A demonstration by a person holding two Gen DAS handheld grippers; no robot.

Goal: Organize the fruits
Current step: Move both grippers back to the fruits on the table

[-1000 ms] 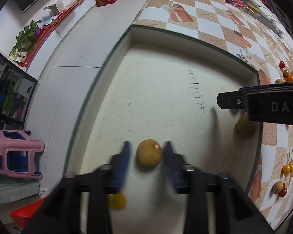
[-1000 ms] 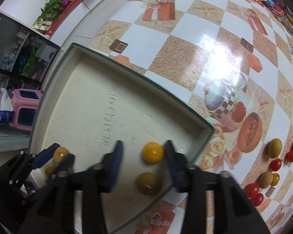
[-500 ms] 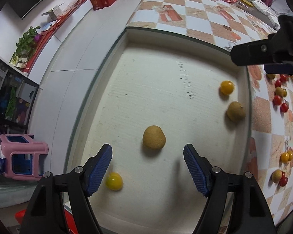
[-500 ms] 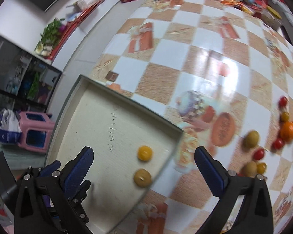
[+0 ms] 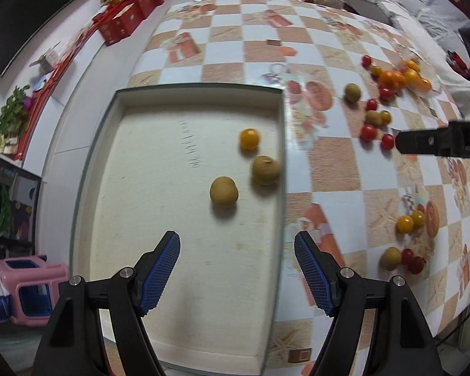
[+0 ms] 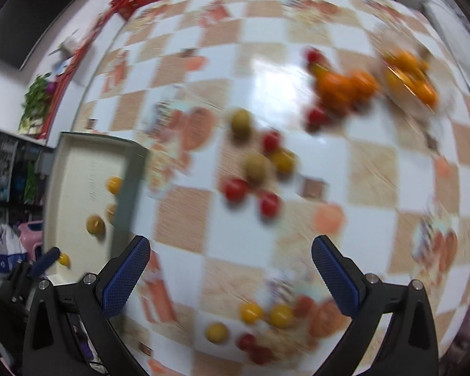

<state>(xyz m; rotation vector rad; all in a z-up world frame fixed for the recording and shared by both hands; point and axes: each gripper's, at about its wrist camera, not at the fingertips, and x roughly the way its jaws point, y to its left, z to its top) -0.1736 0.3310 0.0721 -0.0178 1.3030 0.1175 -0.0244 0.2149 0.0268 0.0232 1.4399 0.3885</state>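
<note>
In the left wrist view, the left gripper (image 5: 236, 269) hung over the near part of the shallow cream-lined tray (image 5: 200, 89), its blue ribbed fingers (image 5: 161, 269) spread with nothing between them. Three fruits lay ahead in the tray's right half: a dull tan round fruit (image 5: 224, 191) closest, a second tan fruit (image 5: 265, 170) just right and beyond it against the wall, and a small yellow tomato (image 5: 249, 138) farther still. The loose fruits still to sort sat well right on the checked oilcloth desk (image 5: 335, 169).

In the right wrist view, badly blurred, the right gripper (image 6: 230, 275) stood with its fingers spread as wide as they go, empty, over the desk. A cluster of red cherry tomatoes (image 6: 235, 189) around a tan fruit (image 6: 257, 166) lay straight ahead, beyond the fingertips, nearer this hand than the left. The fruits are round, so no axis needs matching.
</note>
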